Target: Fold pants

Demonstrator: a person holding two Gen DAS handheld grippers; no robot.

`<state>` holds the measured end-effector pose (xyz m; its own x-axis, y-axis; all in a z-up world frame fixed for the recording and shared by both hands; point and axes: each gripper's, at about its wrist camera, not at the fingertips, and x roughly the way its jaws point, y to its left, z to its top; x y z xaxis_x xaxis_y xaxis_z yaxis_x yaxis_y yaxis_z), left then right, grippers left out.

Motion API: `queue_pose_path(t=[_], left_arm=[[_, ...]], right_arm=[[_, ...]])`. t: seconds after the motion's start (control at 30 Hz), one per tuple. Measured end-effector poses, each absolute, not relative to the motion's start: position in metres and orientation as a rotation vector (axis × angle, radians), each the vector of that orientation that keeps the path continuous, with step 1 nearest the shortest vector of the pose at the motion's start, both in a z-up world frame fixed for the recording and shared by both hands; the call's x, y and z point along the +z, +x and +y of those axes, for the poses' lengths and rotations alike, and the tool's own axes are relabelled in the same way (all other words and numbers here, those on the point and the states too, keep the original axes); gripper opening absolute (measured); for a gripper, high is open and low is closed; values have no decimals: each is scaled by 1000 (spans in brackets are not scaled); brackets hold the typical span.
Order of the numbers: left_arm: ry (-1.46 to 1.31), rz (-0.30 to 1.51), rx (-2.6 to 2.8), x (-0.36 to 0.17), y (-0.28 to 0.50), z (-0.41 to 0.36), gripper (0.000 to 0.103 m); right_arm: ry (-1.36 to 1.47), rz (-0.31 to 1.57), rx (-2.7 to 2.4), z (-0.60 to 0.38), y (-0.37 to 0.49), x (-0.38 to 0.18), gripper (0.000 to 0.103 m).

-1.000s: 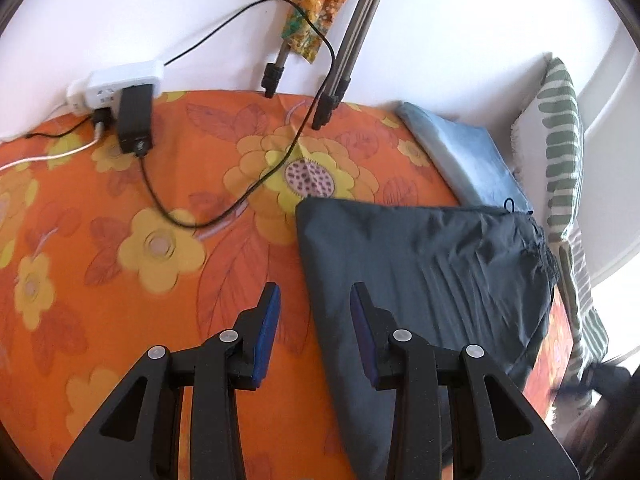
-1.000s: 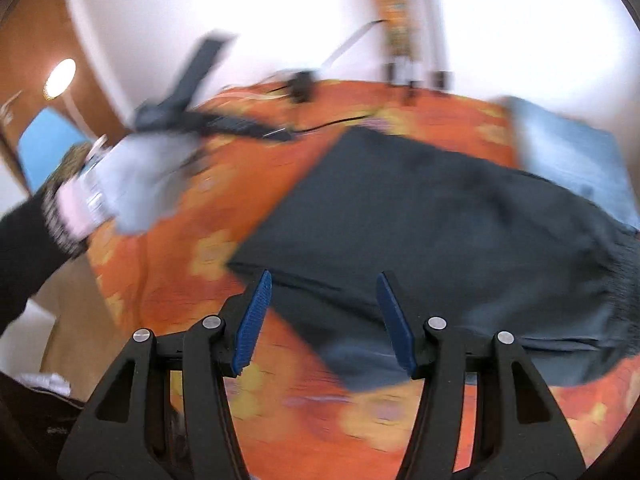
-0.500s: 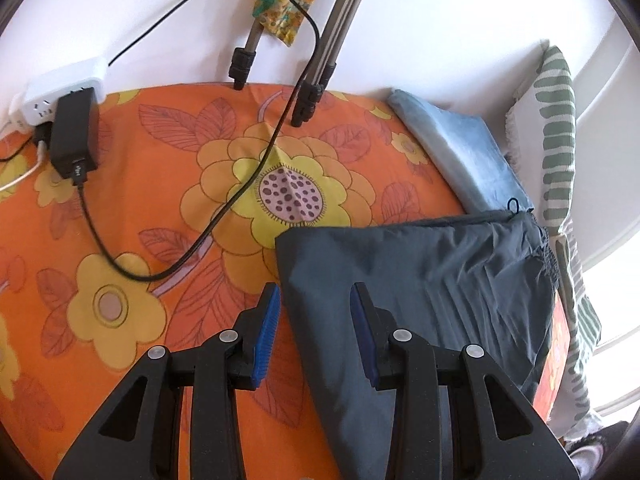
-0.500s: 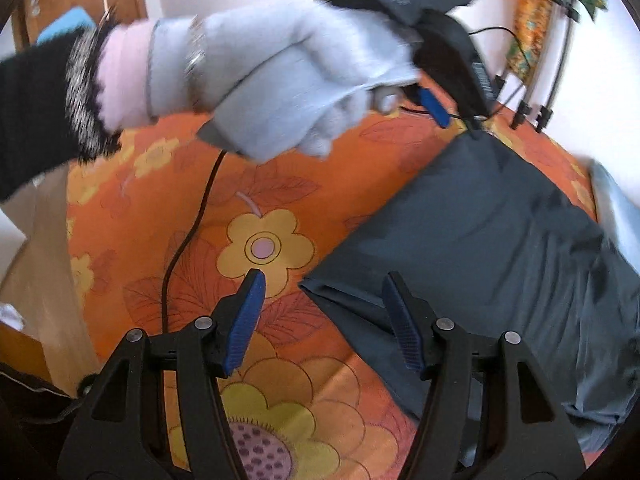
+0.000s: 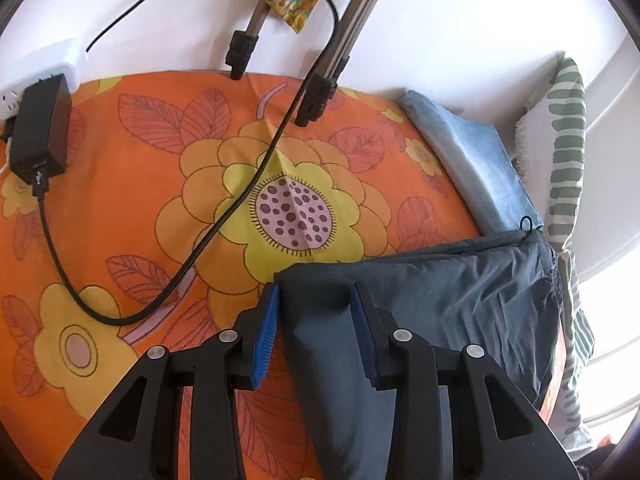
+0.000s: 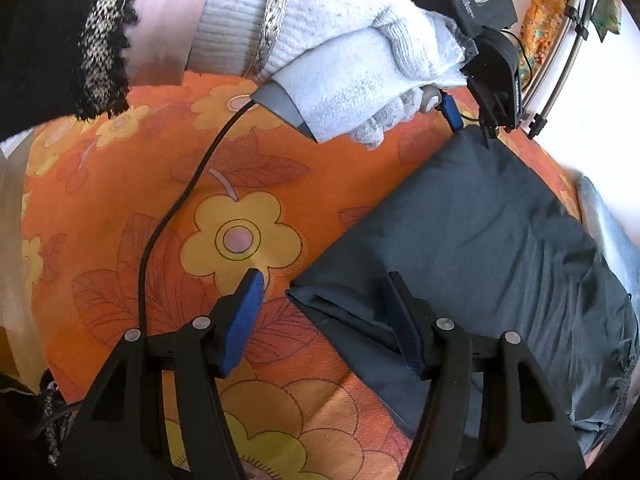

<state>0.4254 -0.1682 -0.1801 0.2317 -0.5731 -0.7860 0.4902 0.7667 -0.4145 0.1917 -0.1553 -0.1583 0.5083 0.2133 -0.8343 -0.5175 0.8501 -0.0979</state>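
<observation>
Dark grey folded pants (image 5: 460, 300) lie on an orange flowered bedspread (image 5: 160, 152). My left gripper (image 5: 316, 290) is open and straddles one corner of the pants, its blue pads on either side of the cloth without pressing it. In the right wrist view the pants (image 6: 500, 240) spread to the right. My right gripper (image 6: 324, 278) is open over their near corner, one finger above the cloth and the other above the bedspread (image 6: 100, 200). A gloved hand (image 6: 360, 72) holds the left gripper (image 6: 470, 124) at the far corner.
A black cable (image 5: 200, 240) loops across the bedspread from a black adapter (image 5: 38, 136) on a white power strip (image 5: 40, 68). Tripod legs (image 5: 316, 96) stand at the wall. A folded blue cloth (image 5: 476, 168) and a green-striped pillow (image 5: 564, 168) lie to the right.
My left gripper has moved forward and down until the pants corner sits between its jaws. My right gripper has rolled and dropped to the near corner, its jaws a little wider.
</observation>
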Motion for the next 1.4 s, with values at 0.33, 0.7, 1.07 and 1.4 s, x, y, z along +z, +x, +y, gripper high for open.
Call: queue_pose_path(t=[0.33, 0.7, 1.07, 1.4], left_arm=[[-102, 1060, -706, -183, 425, -168, 7], [-209, 1000, -687, -160, 421, -156, 4], [-189, 948, -633, -130, 399, -109, 4], [-203, 908, -517, -98, 370, -28, 4]], right_arm=[[-293, 955, 422, -172, 200, -157, 17], [-248, 889, 404, -179, 188, -135, 7], [-148, 860, 483, -171, 180, -104, 7], [-68, 797, 627, -123, 154, -69, 7]])
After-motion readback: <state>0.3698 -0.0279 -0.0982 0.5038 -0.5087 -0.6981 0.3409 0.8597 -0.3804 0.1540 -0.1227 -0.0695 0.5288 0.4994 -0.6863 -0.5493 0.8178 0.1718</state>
